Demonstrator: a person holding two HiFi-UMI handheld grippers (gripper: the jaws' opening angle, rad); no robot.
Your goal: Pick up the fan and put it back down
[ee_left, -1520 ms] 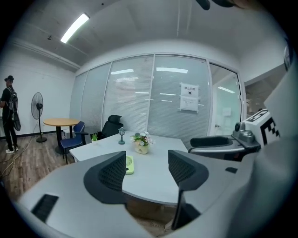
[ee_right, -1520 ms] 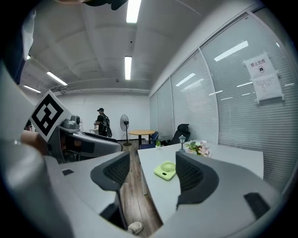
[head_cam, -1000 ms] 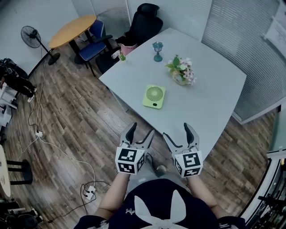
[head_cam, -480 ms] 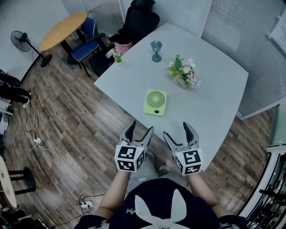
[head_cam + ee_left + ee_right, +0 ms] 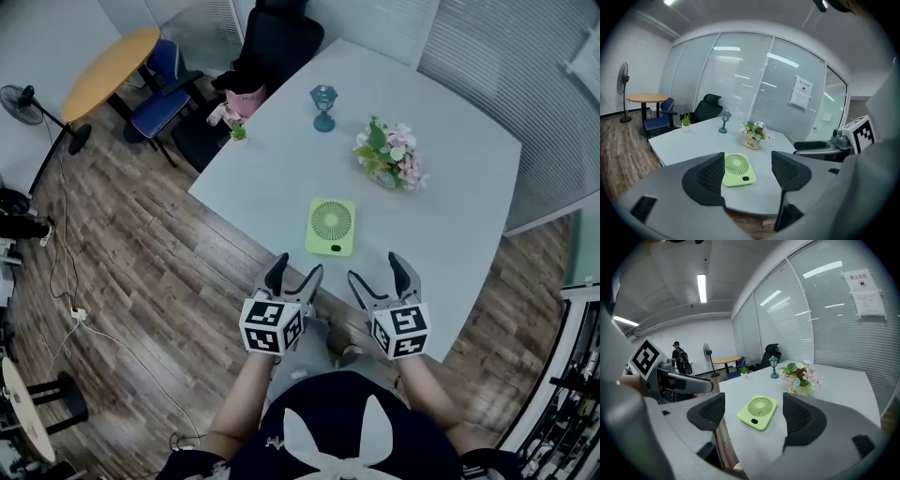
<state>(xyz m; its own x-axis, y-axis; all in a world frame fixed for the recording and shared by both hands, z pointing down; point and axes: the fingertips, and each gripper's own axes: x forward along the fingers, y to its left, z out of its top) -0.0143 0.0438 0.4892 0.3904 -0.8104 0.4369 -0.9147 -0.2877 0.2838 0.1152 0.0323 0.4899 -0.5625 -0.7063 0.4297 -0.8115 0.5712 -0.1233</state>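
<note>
The left gripper point(image 5: 297, 272) and right gripper point(image 5: 378, 270) are hovering at the surface's point(image 5: 450, 187) near edge, jaws spread, holding nothing. The green fan point(image 5: 331, 226) is lying flat just ahead, untouched. Next, I'd guess, comes reaching in and closing on it.

White table point(image 5: 450, 187) bears potted flower arrangement point(image 5: 392, 157); teal lantern-shaped ornament point(image 5: 323, 98) farther back; small potted plant point(image 5: 238, 131) at far-left corner. Pink item point(image 5: 247, 97) just beyond plant, possibly a bag. Black office chair point(image 5: 281, 42) behind table. Blue chair point(image 5: 161, 82) beside round wooden table point(image 5: 105, 67). Pedestal fan point(image 5: 21, 98) near left wall. Cables point(image 5: 70, 291) trail over wood floor point(image 5: 159, 272). Blinds point(image 5: 525, 75) along glass wall.
</note>
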